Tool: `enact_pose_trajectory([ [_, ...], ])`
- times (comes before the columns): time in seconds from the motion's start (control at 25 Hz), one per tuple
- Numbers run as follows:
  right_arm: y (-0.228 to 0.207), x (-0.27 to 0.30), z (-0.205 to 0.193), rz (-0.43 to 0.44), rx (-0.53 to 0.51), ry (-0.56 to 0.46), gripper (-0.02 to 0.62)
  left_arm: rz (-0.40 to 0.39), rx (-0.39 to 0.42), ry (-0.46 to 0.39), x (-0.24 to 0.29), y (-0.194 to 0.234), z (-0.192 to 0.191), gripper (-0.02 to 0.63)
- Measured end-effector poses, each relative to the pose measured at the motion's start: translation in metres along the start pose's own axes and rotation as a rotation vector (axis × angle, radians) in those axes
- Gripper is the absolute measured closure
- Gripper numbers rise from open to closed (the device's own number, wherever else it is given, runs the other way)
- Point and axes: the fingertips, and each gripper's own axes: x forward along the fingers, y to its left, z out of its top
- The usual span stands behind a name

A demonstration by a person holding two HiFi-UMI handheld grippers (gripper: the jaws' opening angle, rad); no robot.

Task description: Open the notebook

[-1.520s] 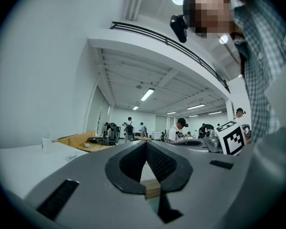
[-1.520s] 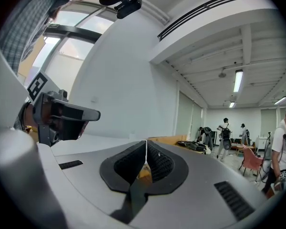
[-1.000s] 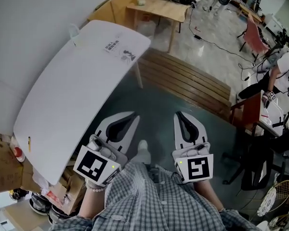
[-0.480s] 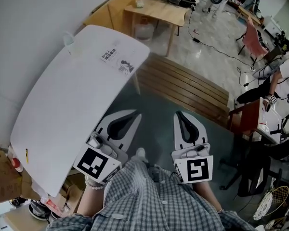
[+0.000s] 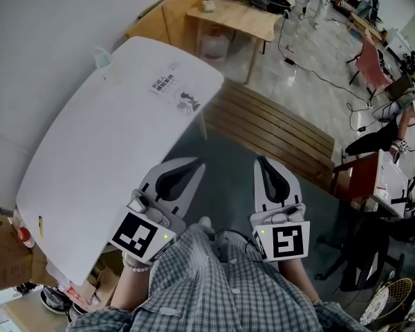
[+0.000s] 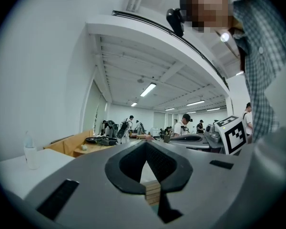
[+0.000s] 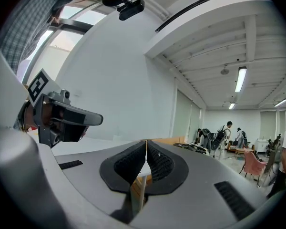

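Pointing level, the left grey tongs [image 5: 192,164] and right grey tongs [image 5: 262,160] were held closed, empty, beside the white oblong tabletop [image 5: 90,164]; the flat white printed notebook [image 5: 174,93] was seen near its far end.

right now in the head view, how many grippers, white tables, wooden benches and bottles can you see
grippers: 2 (left gripper, right gripper)
white table: 1
wooden bench: 1
bottle: 1
total: 5

Smooth matt white counter [image 5: 90,151] at ten o'clock; slatted brown wood bench [image 5: 277,133] at one; checked cloth shirt [image 5: 214,289] at six.
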Motion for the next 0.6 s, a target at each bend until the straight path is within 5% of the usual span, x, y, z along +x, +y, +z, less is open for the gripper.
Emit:
enact_pose_trajectory([
  [0.6, 0.007, 0.028, 0.006, 0.019, -0.040, 0.007, 0.572, 0.081, -0.015, -0.035, -0.018, 0.041, 0.002, 0.598],
])
